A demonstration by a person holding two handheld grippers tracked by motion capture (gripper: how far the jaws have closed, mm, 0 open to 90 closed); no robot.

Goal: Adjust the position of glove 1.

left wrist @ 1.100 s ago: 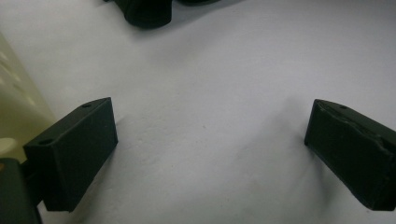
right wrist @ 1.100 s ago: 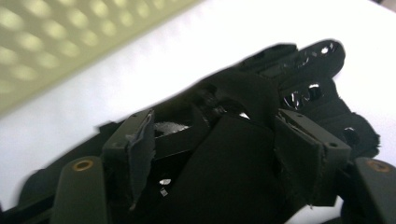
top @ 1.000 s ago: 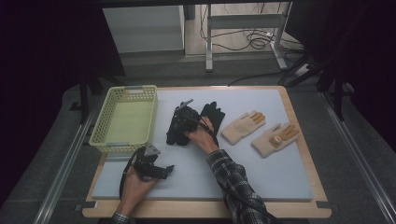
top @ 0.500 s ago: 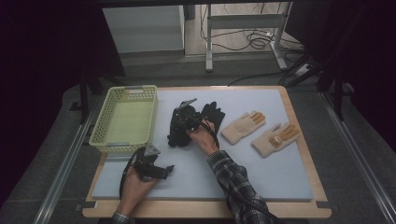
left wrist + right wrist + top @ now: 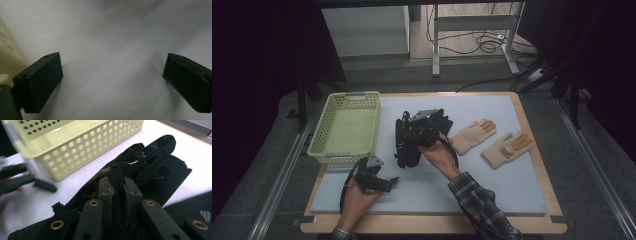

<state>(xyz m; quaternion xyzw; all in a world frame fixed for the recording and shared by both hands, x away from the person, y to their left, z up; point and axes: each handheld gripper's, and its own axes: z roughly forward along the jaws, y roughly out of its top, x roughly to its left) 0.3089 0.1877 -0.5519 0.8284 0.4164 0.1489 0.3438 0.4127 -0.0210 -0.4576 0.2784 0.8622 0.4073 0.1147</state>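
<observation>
Since a second ago the right claw has closed its jaws on a fold of the black glove and raised it off the bench, just right of the yellow basket; judged, the pick is made and the drop into the basket comes next. The left claw rests released, jaws wide and empty, just below the basket's near corner.

Dim light falls from above on the pale mat of the desk, while the room around the mat sinks into near black. Beside the mat's left edge, the yellow basket smears with motion blur in the right gripper view. Soft shadows trail the jaws in the left gripper view.
</observation>
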